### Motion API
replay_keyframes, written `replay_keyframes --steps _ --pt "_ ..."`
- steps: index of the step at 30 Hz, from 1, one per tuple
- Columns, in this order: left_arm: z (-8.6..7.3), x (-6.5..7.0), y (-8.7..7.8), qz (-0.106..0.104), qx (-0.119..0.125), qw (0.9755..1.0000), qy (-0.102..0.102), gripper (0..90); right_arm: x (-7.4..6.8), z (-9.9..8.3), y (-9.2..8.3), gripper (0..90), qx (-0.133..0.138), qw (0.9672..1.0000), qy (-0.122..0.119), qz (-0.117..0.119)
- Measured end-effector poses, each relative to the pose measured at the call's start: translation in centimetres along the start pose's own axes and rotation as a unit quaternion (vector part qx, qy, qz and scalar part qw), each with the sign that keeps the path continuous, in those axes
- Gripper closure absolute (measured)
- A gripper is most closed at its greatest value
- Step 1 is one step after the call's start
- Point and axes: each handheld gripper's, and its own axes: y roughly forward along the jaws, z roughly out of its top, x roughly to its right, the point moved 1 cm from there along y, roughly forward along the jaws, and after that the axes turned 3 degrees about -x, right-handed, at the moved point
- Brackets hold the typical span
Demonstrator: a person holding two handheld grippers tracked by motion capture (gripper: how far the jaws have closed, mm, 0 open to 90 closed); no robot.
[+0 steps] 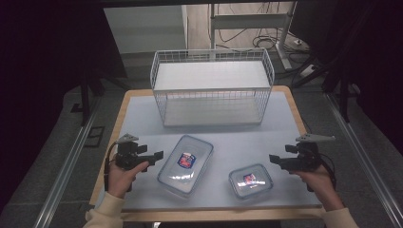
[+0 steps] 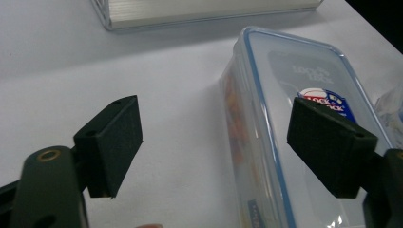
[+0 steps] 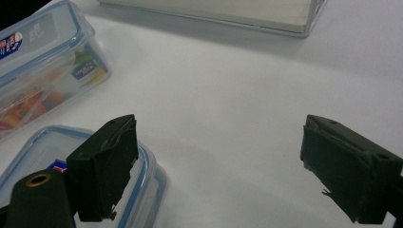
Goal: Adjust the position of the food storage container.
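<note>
A person holds the left gripper (image 1: 159, 155) just beside the large lidded box (image 1: 185, 164), jaws wide and empty. The right gripper (image 1: 272, 158), jaws also wide and empty, hovers near the small lidded box (image 1: 250, 181). A wire basket (image 1: 212, 88) stands behind on the table (image 1: 142, 123).

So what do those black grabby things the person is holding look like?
Each is a black hand-held gripper. The left gripper and the right gripper each have two blocky black jaws faced with dark pads, a grey three-cornered plate on top and a black cable trailing behind. A brass-coloured ring sits near one jaw. The person wears cream sleeves.
</note>
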Motion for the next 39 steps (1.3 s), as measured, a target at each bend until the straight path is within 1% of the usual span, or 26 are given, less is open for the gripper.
replay_keyframes --steps 4,6,8,9,10,12,14,15,16,17,18,19,20,21,22,23,24,25,26,28,30,32,34,35,38,39 --pt "0.2 0.4 -0.2 -0.008 0.005 0.9999 -0.003 21.2 0.2 -0.2 0.1 12.4 -0.003 1.0 -0.003 0.001" --pt "0.3 0.7 -0.3 -0.01 0.014 0.9999 -0.002 23.4 0.4 -0.2 0.3 12.5 -0.003 1.0 0.0 -0.001" --pt "0.5 1.0 -0.5 -0.019 0.016 0.9997 -0.001 25.0 0.5 -0.2 0.3 12.6 -0.001 1.0 0.002 -0.002" --pt "0.7 1.4 -0.6 -0.025 0.02 0.9995 0.002 27.2 0.5 -0.2 0.4 12.8 0.0 1.0 0.005 -0.005" --pt "0.7 1.4 -0.6 -0.025 0.02 0.9995 0.002 28.4 0.5 -0.2 0.4 12.8 0.0 1.0 0.005 -0.005" --pt "0.9 1.8 -0.8 -0.027 0.02 0.9994 0.011 29.9 0.5 -0.2 0.3 12.9 0.001 0.9999 0.005 -0.009" --pt "0.9 2.3 -1.0 -0.024 0.021 0.9993 0.02 30.6 0.4 -0.1 0.3 12.9 0.002 0.9999 0.005 -0.01" --pt "0.8 2.5 -1.1 -0.029 0.021 0.9991 0.023 32.2 0.3 0.0 0.3 12.9 0.004 0.9999 0.002 -0.012" --pt "0.7 2.7 -1.2 -0.035 0.018 0.9988 0.028 35.7 0.2 0.2 0.2 12.9 0.007 0.9999 0.0 -0.013" --pt "0.6 2.9 -1.3 -0.044 0.015 0.9983 0.035 49.8 0.0 0.4 0.1 12.9 0.009 0.9999 -0.003 -0.013" --pt "0.5 3.1 -1.4 -0.051 0.014 0.9977 0.042 49.8 0.0 0.4 0.1 12.9 0.009 0.9999 -0.003 -0.013" --pt "0.5 3.8 -1.5 -0.073 0.01 0.9959 0.052 64.4 -0.1 0.4 0.2 12.9 0.009 0.9999 -0.007 -0.012" --pt "0.5 3.8 -1.5 -0.073 0.01 0.9959 0.052 68.5 -0.1 0.4 0.2 12.9 0.009 0.9999 -0.007 -0.012" --pt "0.7 4.7 -1.3 -0.104 0.001 0.9923 0.068 74.4 -0.1 0.3 0.3 12.9 0.006 0.9999 -0.007 -0.013" --pt "0.7 4.7 -1.3 -0.104 0.001 0.9923 0.068 78.8 -0.1 0.3 0.3 12.9 0.006 0.9999 -0.007 -0.013" --pt "0.7 5.4 -1.1 -0.116 -0.007 0.9902 0.078 83.1 0.0 0.1 0.4 12.9 0.003 0.9999 -0.005 -0.013" --pt "0.6 6.6 -0.7 -0.13 -0.018 0.9871 0.091 85.5 0.0 0.0 0.4 12.9 0.002 0.9999 -0.003 -0.014" --pt "0.6 6.6 -0.7 -0.13 -0.018 0.9871 0.091 87.7 0.0 0.0 0.4 12.9 0.002 0.9999 -0.003 -0.014" --pt "0.4 7.5 -0.4 -0.138 -0.028 0.9851 0.099 87.7 0.1 -0.1 0.4 13.0 0.001 0.9999 -0.002 -0.015" --pt "-0.1 9.0 0.0 -0.146 -0.038 0.9824 0.111 89.3 0.1 -0.3 0.4 13.1 0.002 0.9999 0.001 -0.017" --pt "-0.6 10.2 0.2 -0.145 -0.043 0.981 0.121 89.6 -0.1 -0.5 0.3 13.2 0.002 0.9999 0.002 -0.017" --pt "-1.1 11.5 0.2 -0.152 -0.051 0.9787 0.128 89.7 -0.2 -0.5 0.2 13.3 0.003 0.9998 0.0 -0.018" --pt "-1.6 12.8 0.2 -0.15 -0.056 0.9775 0.137 89.7 -0.3 -0.6 0.1 13.4 0.007 0.9998 -0.001 -0.019" --pt "-1.8 13.2 0.2 -0.149 -0.061 0.9768 0.141 89.7 -0.3 -0.6 0.0 13.4 0.008 0.9998 -0.001 -0.02" --pt "-2.7 14.5 0.9 -0.151 -0.082 0.9724 0.157 89.7 -0.2 -0.6 0.0 13.4 0.008 0.9997 0.0 -0.023" --pt "-3.1 15.0 1.3 -0.15 -0.092 0.9702 0.166 89.7 -0.2 -0.6 0.1 13.4 0.007 0.9997 0.0 -0.023"
